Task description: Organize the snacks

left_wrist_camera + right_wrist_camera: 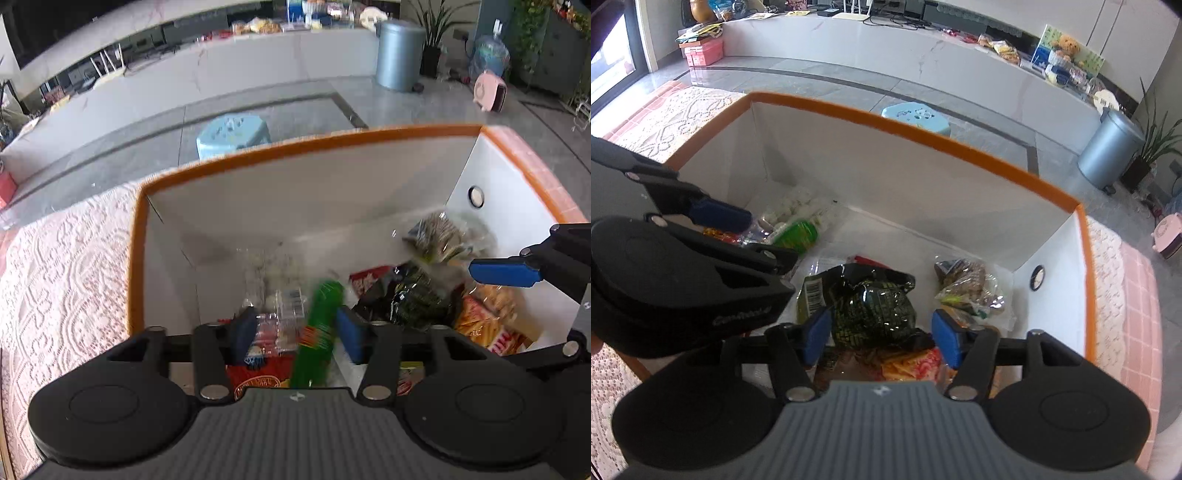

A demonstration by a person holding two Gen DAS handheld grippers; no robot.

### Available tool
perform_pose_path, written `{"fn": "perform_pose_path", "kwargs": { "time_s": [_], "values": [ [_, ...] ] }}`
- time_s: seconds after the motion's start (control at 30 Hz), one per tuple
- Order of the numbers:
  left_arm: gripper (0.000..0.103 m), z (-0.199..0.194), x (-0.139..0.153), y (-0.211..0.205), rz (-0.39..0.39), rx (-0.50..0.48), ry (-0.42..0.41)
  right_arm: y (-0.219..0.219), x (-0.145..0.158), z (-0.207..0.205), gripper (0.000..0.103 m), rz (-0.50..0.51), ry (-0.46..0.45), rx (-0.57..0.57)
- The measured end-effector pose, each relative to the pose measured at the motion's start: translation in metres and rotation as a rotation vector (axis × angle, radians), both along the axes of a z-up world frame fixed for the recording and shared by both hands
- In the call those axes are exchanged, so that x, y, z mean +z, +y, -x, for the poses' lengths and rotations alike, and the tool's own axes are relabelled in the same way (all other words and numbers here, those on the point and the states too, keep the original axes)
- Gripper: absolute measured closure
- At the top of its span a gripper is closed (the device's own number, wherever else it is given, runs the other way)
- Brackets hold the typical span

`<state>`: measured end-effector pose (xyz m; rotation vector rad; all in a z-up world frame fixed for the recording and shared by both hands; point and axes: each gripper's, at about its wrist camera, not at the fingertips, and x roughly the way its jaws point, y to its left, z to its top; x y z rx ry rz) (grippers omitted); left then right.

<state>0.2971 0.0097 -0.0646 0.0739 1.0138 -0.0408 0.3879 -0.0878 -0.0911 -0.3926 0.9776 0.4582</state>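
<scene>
An orange-rimmed box (295, 147) (923, 136) with white walls holds several snack packets. My left gripper (295, 332) is open above its left part. A blurred green tube packet (319, 325) (796, 234) stands between the fingers, close to the right pad, with a gap to the left pad. My right gripper (882, 339) is open over a dark green crinkled bag (875, 314) (417, 299) that lies in the box. Its right pad stands apart from the bag. A clear bag of white sweets (273, 269) and a clear bag of brown snacks (967, 284) lie further back.
An orange chip bag (487, 321) and red packets (258, 373) lie at the box's near side. The box sits on a lace cloth (62, 266). Beyond the table are a light blue stool (232, 134), a grey bin (400, 55) and a long white counter (923, 48).
</scene>
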Motion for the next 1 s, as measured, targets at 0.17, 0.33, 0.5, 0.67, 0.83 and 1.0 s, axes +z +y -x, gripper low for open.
{"fn": "perform_pose_path", "kwargs": {
  "time_s": [0.17,0.33,0.5,0.67,0.83,1.0],
  "values": [
    [0.033,0.014,0.020,0.000,0.006,0.017,-0.063,-0.006,0.015,0.008,0.032,-0.007,-0.036,-0.011],
    [0.029,0.031,0.044,0.000,0.031,0.059,-0.147,-0.016,0.034,0.019,0.018,-0.046,-0.061,-0.037],
    [0.025,0.058,0.068,0.002,0.066,0.108,-0.241,-0.028,0.060,0.036,0.010,-0.082,-0.106,-0.064],
    [0.016,0.098,0.094,0.001,0.068,0.155,-0.380,-0.045,0.094,0.063,0.005,-0.133,-0.185,-0.094],
    [0.015,0.141,0.110,0.000,0.022,0.182,-0.506,-0.064,0.122,0.100,0.004,-0.187,-0.284,-0.171],
    [0.014,0.178,0.118,0.004,0.011,0.214,-0.576,-0.074,0.135,0.152,0.004,-0.243,-0.418,-0.188]
  ]
}}
